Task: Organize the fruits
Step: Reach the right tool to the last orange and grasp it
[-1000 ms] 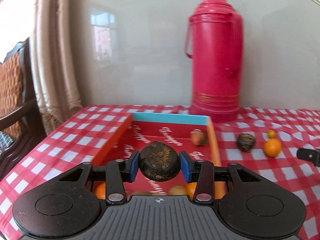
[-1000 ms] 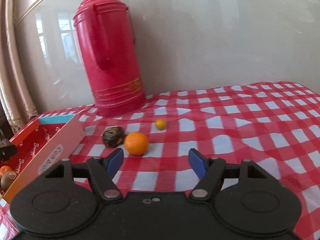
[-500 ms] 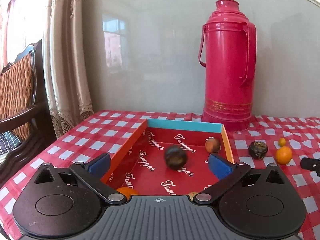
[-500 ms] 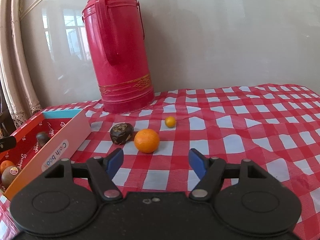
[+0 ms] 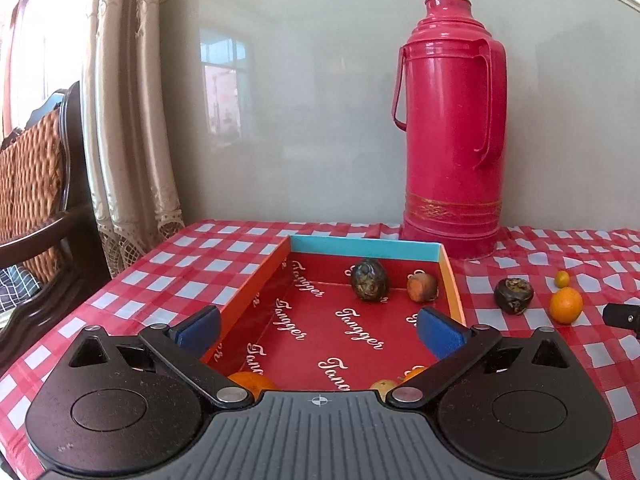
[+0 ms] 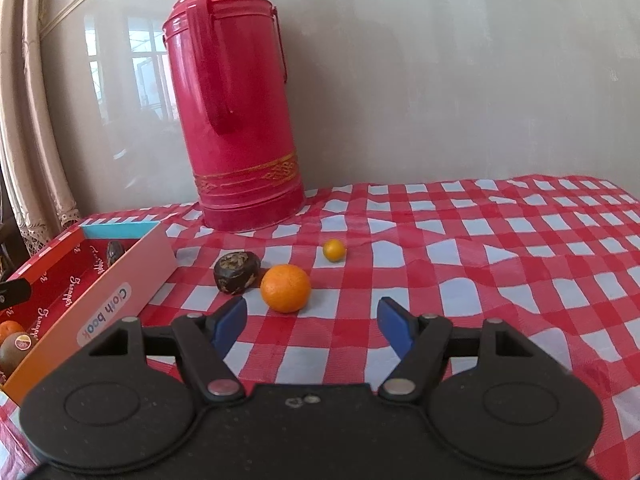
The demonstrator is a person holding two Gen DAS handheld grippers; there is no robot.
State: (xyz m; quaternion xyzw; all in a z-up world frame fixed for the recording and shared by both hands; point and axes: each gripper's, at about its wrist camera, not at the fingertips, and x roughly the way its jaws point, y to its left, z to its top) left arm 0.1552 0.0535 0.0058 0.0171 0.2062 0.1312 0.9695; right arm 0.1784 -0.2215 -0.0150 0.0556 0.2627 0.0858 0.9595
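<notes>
**Dark fruit lies in the box; three fruits wait on the cloth**

Red-and-white checked cloth (image 6: 460,264) covers the table, with a tall red thermos flask (image 6: 236,96) standing against a pale glossy wall and a curtain and a wicker-backed chair off to the left.

The left gripper (image 5: 320,330) hangs over the near end of the open box (image 5: 364,247), its blue pads spread as wide as they go and nothing between them. A dark wrinkled fruit (image 5: 369,285) lies free on the box floor near the far wall, beside a small brownish-orange fruit (image 5: 421,287). Oranges and what looks like a stickered kiwi sit at the near end.

The right gripper (image 6: 312,320) is part open and empty, aimed at the cloth. Just ahead lies an orange (image 6: 285,288), touching or almost touching another dark wrinkled fruit (image 6: 236,266); a small kumquat-like fruit (image 6: 334,249) sits a little further back.

By my reading, one placement is finished and the next pick falls to the right gripper. It would need to straddle the orange without nudging its dark neighbour.

Writing: "Tangger" repeats in white script across the box lining; the outer side wall reads "Cloth book", seen upside down.
</notes>
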